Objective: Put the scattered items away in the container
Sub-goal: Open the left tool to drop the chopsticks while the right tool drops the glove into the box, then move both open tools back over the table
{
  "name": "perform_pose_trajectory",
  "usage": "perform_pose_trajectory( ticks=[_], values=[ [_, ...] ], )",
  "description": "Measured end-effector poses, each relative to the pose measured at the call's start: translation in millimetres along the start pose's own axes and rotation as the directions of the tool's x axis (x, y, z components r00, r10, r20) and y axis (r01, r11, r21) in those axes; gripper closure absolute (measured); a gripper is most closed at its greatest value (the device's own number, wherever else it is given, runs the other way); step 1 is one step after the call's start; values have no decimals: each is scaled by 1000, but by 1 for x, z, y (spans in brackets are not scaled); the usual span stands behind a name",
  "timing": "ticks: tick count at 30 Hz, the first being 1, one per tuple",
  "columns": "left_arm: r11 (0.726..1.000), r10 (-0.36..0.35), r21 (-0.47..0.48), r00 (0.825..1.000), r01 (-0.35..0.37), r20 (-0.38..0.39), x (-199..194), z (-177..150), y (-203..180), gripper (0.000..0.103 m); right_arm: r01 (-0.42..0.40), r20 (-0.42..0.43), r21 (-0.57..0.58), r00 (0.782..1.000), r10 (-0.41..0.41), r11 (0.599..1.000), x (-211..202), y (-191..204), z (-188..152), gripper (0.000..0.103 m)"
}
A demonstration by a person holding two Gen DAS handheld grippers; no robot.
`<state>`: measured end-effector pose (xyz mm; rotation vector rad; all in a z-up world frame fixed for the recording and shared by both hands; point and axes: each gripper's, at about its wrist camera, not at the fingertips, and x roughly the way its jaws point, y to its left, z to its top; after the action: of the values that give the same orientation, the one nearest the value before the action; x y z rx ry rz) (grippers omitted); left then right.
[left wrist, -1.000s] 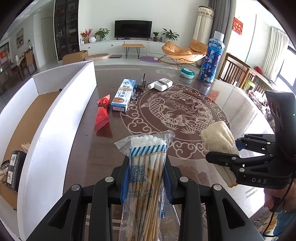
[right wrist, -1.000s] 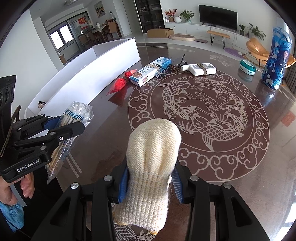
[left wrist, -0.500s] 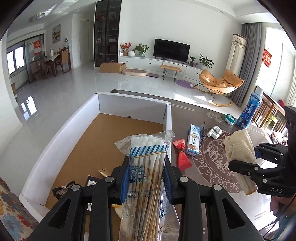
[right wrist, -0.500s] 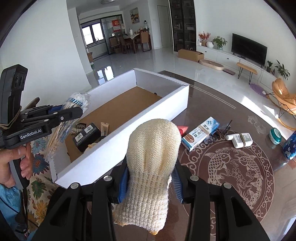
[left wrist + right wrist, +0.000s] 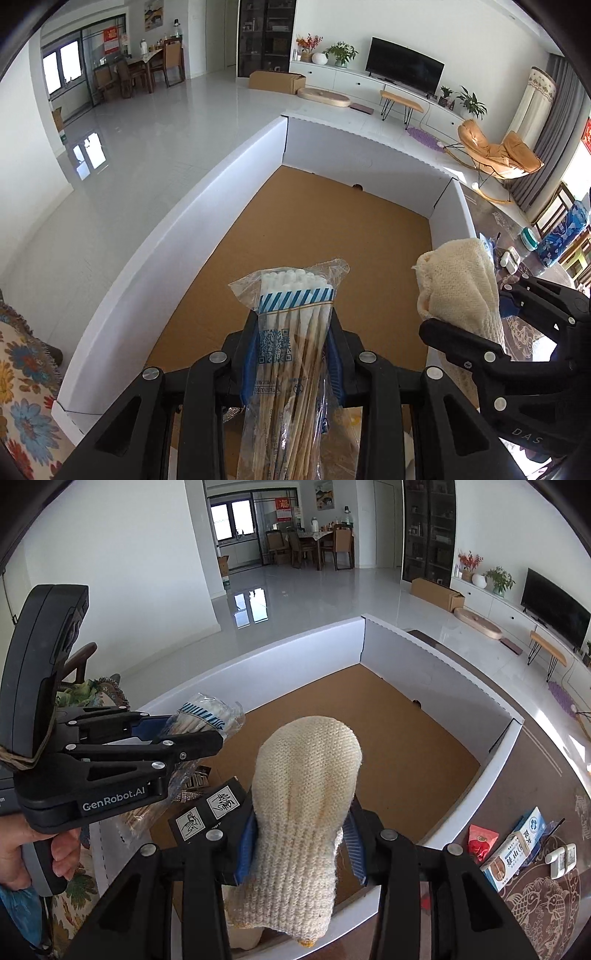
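Note:
A clear bag of cotton swabs (image 5: pixel 295 291) stands between the blue pads of my left gripper (image 5: pixel 293 317), whose jaws are opening while the pads still touch the bag. A cream knitted glove (image 5: pixel 306 760) sits in my right gripper (image 5: pixel 303 812), its jaws also opening around the glove. Both hang over the white cardboard box (image 5: pixel 207 206) with a brown floor. In the left wrist view the right gripper (image 5: pixel 476 306) and the glove (image 5: pixel 454 280) are at the right. The right wrist view shows the left gripper (image 5: pixel 188 727) with the swabs (image 5: pixel 207 709).
A black carton (image 5: pixel 207 808) lies in the box's near end. On the dark patterned table right of the box lie a red packet (image 5: pixel 482 840), a blue-white carton (image 5: pixel 517 845) and a white bottle (image 5: pixel 563 856). A floral cushion (image 5: pixel 22 369) lies left of the box.
Both grippers have swung left from above the table to above the box, carrying the swab bag and the glove with them. The views have rolled as well.

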<state>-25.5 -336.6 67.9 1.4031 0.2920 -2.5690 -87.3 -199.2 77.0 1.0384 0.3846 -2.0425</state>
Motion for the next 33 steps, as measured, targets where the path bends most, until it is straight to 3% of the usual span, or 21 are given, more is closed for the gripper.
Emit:
perform_pose_trajectory(
  ticks=[1, 2, 3, 4, 7, 12, 19, 25, 33],
  values=[
    [1000, 14, -13, 1000, -15, -25, 7, -2, 5, 64, 6, -8, 7, 1000, -5, 1000, 8, 3, -2, 51],
    [999, 27, -26, 999, -28, -47, 13, -4, 9, 52, 12, -16, 19, 1000, -12, 1000, 14, 4, -4, 25],
    [998, 40, -38, 997, -42, -60, 17, -6, 12, 45, 15, -16, 29, 1000, -15, 999, 19, 5, -4, 9],
    [997, 55, -49, 997, -58, -62, 19, -9, 15, 32, 14, -1, 34, 1000, -14, 999, 19, 6, -5, 0],
    [993, 86, -77, 995, -89, -40, 17, -17, 22, 22, 38, 59, 13, 998, -39, 999, 5, 13, -9, 0],
    [988, 125, -97, 991, -120, 53, -5, -31, 21, 19, 125, 160, -54, 980, -115, 991, -36, 11, -25, 0],
    [988, 111, -123, 983, -94, 146, -40, -47, 4, 19, 180, 228, 40, 956, -185, 983, -90, -39, -84, 0],
    [995, 78, -82, 971, -60, 225, -76, -50, -36, 18, 258, 142, 204, 947, -289, 944, -108, -115, -161, 0],
    [994, -75, 103, 955, 47, 286, -113, -56, -137, 18, 425, -30, 365, 894, -446, 828, -123, -213, -268, 0]
  ],
)
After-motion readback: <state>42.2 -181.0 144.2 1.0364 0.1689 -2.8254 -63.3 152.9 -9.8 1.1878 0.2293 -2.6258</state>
